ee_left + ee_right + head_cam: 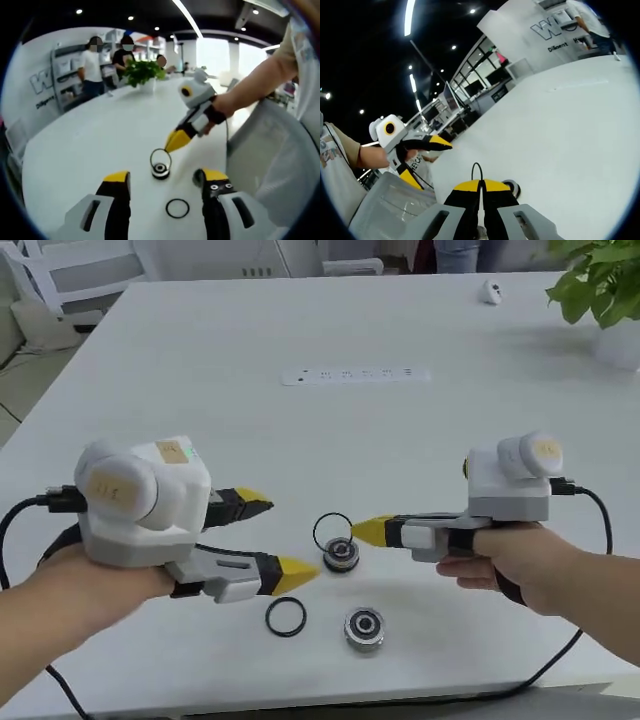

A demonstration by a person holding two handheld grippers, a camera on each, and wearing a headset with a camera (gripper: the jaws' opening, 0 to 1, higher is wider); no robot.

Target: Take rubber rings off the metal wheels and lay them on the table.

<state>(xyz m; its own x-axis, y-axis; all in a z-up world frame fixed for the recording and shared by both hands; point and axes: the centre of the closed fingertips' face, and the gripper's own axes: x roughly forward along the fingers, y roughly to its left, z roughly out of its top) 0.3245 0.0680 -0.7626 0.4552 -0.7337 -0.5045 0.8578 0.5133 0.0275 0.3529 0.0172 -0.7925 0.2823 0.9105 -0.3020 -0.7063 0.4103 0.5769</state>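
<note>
My left hand-held gripper [275, 538] sits at 9 o'clock of the work, its jaws spread wide with nothing between them. I judge it is held open and near so it can pin a wheel down if the rubber drags it along. Just off its lower tip, at 7 o'clock of the middle wheel [341, 556], a loose ring [268, 617] lies flat on the worktop [300, 440], where the task wants it.

The middle wheel rests on the worktop between my two tools. The pinched ring [315, 532] stands on edge above it, its lower arc down at the wheel. At 5 o'clock of that wheel the second wheel [364, 628] lies apart from both tools.

My right hand-held gripper [360, 530] reaches in from 3 o'clock, jaws pressed together on the pinched ring's rim. That grip is why the ring stands upright rather than lying flat.

I cannot tell whether the ring's lower arc is hooked on the middle wheel or already free of it. In the right gripper view my own jaws cover most of that wheel, and the ring is a thin dark line rising from the tips. Whether the second wheel carries any rubber is too small to make out.
</note>
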